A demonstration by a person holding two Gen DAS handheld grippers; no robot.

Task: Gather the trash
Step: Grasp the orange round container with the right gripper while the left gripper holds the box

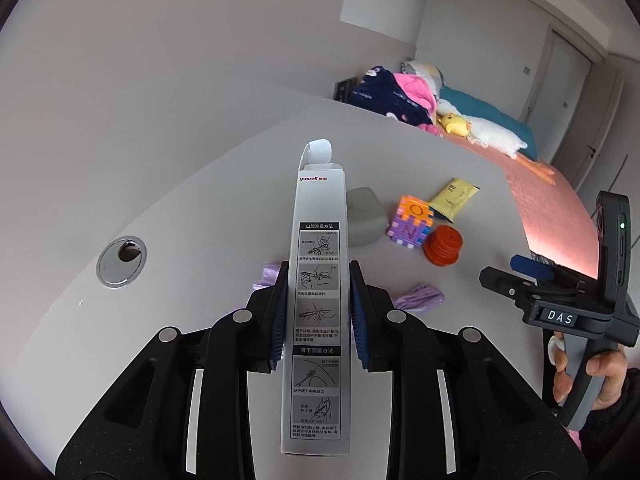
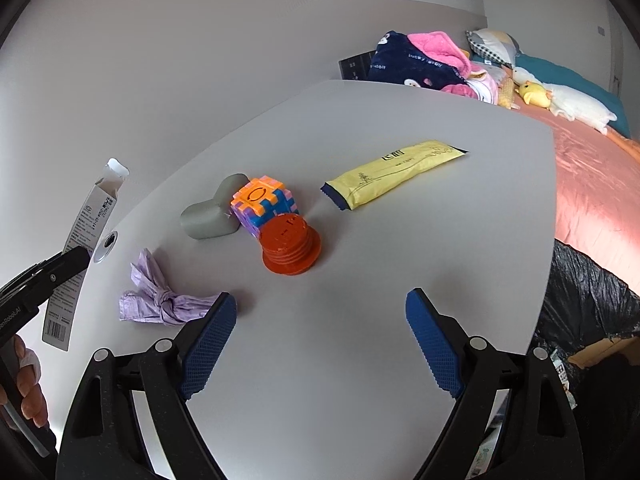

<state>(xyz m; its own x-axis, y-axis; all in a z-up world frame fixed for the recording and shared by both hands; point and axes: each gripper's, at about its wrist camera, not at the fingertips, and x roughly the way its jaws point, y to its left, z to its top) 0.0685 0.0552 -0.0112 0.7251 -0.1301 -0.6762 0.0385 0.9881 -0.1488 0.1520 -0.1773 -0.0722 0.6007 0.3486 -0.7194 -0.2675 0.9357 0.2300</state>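
My left gripper (image 1: 319, 286) is shut on a long white carton (image 1: 318, 280) printed with instruction drawings, held lengthwise above the grey table (image 1: 180, 240), its top flap open. From the right wrist view that carton (image 2: 86, 224) hangs at the far left in the black jaws. My right gripper (image 2: 320, 312) stands open and bare over the table's near part. Ahead of it lie a knotted lilac bag (image 2: 160, 300), a yellow wrapper (image 2: 394, 172), an orange ribbed cap (image 2: 290, 246), a colourful foam cube (image 2: 262, 204) and a grey heart-shaped block (image 2: 210, 214).
A round metal cable port (image 1: 121, 261) sits in the table at the left. A black trash bag (image 2: 588, 300) hangs past the table's right edge. Beyond lies a bed with a pink cover (image 2: 592, 168), blankets and plush toys. A hand (image 1: 600, 376) grips the right tool's handle.
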